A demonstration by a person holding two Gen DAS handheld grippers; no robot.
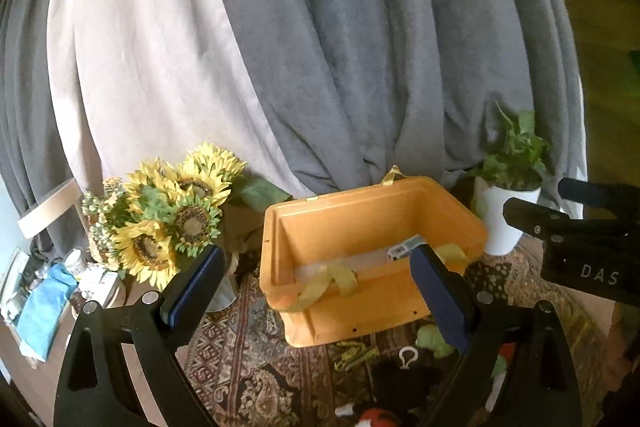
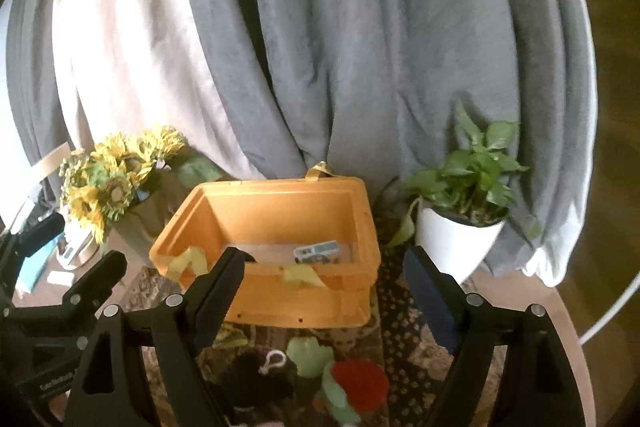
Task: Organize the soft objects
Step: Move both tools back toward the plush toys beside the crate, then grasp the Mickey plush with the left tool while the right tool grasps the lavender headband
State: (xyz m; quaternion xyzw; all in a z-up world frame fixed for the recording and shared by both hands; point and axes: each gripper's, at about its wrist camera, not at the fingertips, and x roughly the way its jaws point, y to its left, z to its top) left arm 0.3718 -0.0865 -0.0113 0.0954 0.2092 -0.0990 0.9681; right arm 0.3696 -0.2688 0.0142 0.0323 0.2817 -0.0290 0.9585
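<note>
An open orange plastic bin (image 1: 312, 323) with yellow straps stands on a patterned rug; it also shows in the right wrist view (image 2: 280, 307). It holds a small blue-and-white card (image 2: 318, 251). In front of it lie soft toys: a black plush with a white clip (image 2: 256, 375), a pale green plush (image 2: 310, 357) and a red plush (image 2: 360, 383). My left gripper (image 1: 316, 287) is open and empty, above the bin's near wall. My right gripper (image 2: 324, 291) is open and empty, above the toys and the bin's front.
A bunch of sunflowers (image 1: 168, 219) stands left of the bin. A potted plant in a white pot (image 2: 460, 231) stands right of it. Grey and white curtains (image 2: 320, 47) hang behind. Clutter with a blue cloth (image 1: 40, 307) lies at far left.
</note>
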